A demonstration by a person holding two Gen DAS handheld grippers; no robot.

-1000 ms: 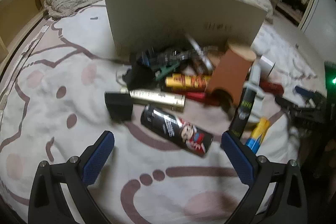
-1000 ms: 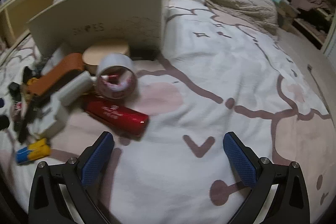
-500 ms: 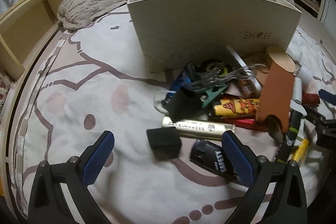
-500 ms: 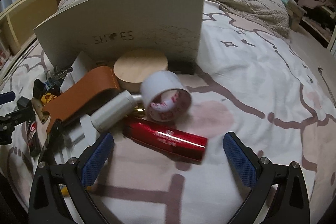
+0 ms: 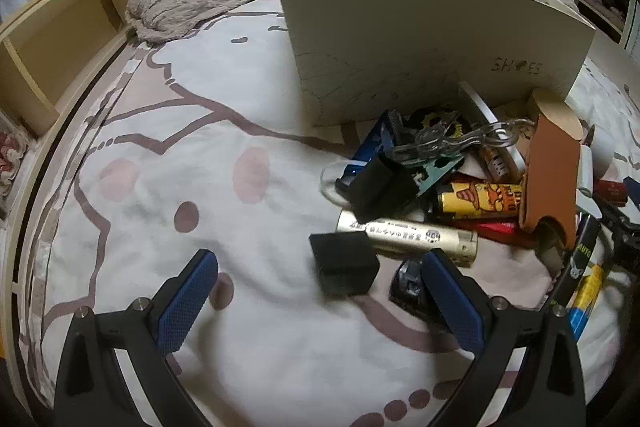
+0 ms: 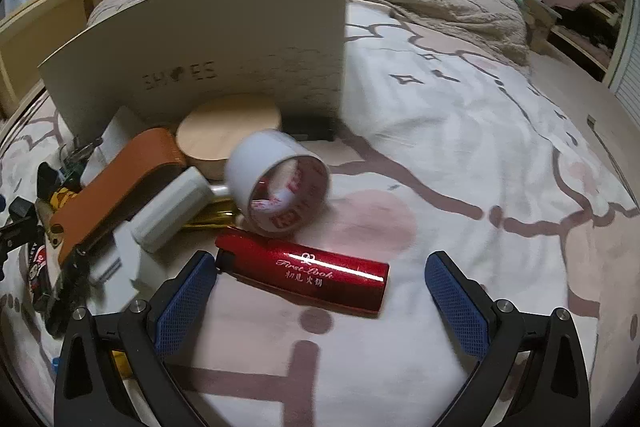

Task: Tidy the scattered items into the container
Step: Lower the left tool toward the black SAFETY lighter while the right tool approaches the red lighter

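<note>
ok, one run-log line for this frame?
phase: approach | left tongs: open, over small black cube | right tongs: open, straddling red metallic lighter | beige cardboard shoe box: behind pile | held: nothing

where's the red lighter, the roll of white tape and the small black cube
red metal lighter (image 6: 308, 273), right wrist view, middle of its body
white tape roll (image 6: 262, 157), right wrist view, outer wall
small black cube (image 5: 344, 263), left wrist view, top face

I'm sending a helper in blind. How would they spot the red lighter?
Find the beige shoe box on the bed; clutter lies before it. Nearest the right gripper, beside the tape roll, lies the red lighter: glossy metal, white script, alone on bare sheet.
</note>
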